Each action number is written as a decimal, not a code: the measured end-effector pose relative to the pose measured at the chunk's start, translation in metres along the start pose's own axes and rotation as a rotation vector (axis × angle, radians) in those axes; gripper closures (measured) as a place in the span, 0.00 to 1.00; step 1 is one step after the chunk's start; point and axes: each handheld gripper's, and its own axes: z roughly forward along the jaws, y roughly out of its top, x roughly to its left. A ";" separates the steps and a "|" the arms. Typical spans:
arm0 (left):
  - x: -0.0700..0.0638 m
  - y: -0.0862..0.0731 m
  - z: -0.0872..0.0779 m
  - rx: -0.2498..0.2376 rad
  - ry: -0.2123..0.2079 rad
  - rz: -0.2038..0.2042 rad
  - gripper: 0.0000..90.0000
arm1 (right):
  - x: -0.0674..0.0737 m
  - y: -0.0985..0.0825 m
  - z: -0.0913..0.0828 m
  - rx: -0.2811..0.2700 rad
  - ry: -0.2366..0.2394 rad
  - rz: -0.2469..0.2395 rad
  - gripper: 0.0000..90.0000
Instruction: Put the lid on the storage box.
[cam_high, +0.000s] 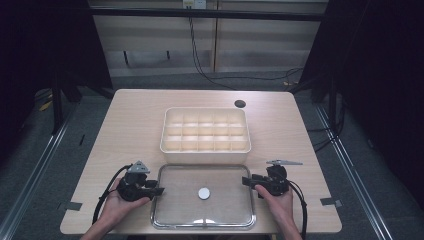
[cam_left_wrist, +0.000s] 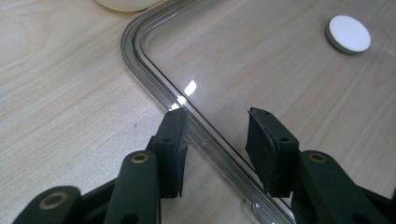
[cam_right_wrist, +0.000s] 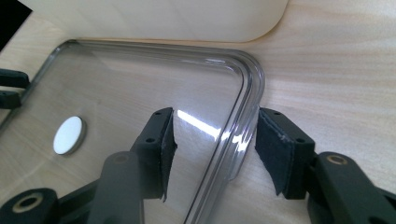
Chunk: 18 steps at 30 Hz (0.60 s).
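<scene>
i've got the clear lid (cam_high: 203, 197) flat on the table (cam_high: 130, 115), at 6 o'clock from the white divided box (cam_high: 205, 129), their near edges just beside each other. white round knob (cam_high: 203, 193) sits at lid centre.

left gripper (cam_high: 159, 190) is at the lid's 9 o'clock edge, held in the person's left hand (cam_high: 117, 205). in the left gripper view the jaws stand partly apart and straddle the lid's rim (cam_left_wrist: 205, 133): one pad outside over bare table, the other inside over the clear panel. the outer pad looks close to or touching the rim, the inner one has a clear gap. not clamped as far as i can see.

right gripper (cam_high: 246, 181) is at the lid's 3 o'clock edge, in the right hand (cam_high: 278, 200). the right gripper view has the same setup: rim (cam_right_wrist: 236, 140) runs between the two pads, visible gap on both sides, so jaws are partly open and gripping nothing. the lid corner and the box wall (cam_right_wrist: 187, 18) are at 12 o'clock of those jaws, and the knob (cam_right_wrist: 68, 135) at 9 o'clock.
</scene>
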 end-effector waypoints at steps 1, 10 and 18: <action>0.000 0.000 0.000 -0.002 -0.003 -0.005 0.64 | -0.001 0.000 0.000 -0.003 0.008 0.010 0.53; 0.004 -0.004 -0.002 -0.020 -0.022 -0.024 0.67 | -0.012 -0.003 -0.001 -0.019 0.095 0.126 0.57; 0.004 -0.004 -0.001 -0.034 -0.025 -0.035 0.68 | -0.013 -0.005 0.001 -0.020 0.172 0.167 0.65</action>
